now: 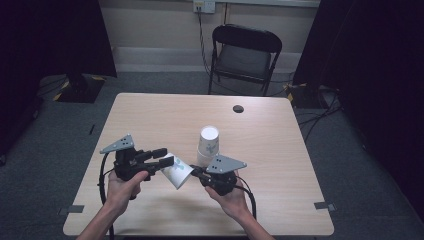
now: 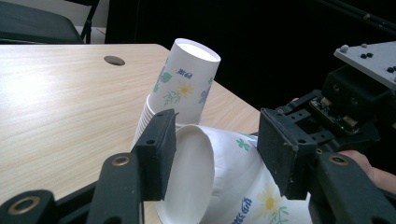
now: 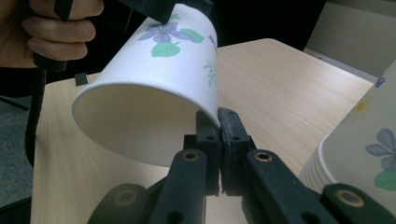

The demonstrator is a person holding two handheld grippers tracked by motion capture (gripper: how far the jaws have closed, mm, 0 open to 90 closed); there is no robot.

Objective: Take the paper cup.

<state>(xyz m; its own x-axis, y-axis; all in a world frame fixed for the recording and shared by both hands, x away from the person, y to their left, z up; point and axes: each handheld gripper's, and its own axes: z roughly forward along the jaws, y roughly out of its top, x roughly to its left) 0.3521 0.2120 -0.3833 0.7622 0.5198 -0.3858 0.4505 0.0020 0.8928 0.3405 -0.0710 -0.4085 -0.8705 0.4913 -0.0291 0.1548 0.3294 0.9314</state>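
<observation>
Loose paper cup [image 1: 176,172] tipped on its side between 2 grippers: left gripper [image 1: 162,158] clamps body, right gripper [image 3: 219,122] pinches rim; probably clear of cup stack [image 1: 208,144].

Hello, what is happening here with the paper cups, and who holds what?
A person at a table works with a gripper in each hand. Both grip one flowered paper cup lying on its side: the left gripper squeezes its body near the base, and the right gripper pinches its rim. A stack of cups, upside down, stands just behind on the table.
</observation>
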